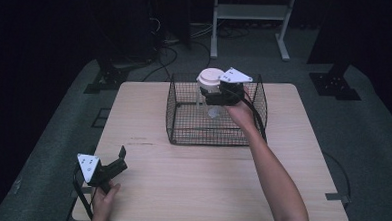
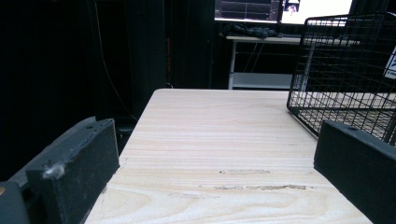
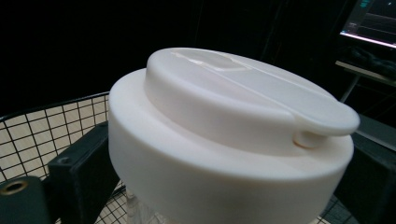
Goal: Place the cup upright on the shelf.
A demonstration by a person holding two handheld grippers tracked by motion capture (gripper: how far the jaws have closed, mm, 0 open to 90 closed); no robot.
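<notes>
A clear bottle with a wide white flip-top lid [image 1: 210,77] stands upright over the black wire basket [image 1: 183,135] in the middle of the table. My right gripper [image 1: 215,96] is shut on the bottle just under the lid; its black jaws press both sides of the lid [image 3: 224,140] in the right gripper view. My left gripper [image 1: 120,157] rests low at the table's near left corner, open, with nothing between its fingers [image 2: 74,172]. The basket [image 2: 345,84] shows ahead and to the right in the left gripper view.
The light wooden table [image 1: 190,185] has bare room in front of and left of the basket. A scuffed mark on the wood [image 2: 243,179] lies just ahead of the left gripper. A white shelf frame [image 1: 250,23] stands on the floor beyond the table.
</notes>
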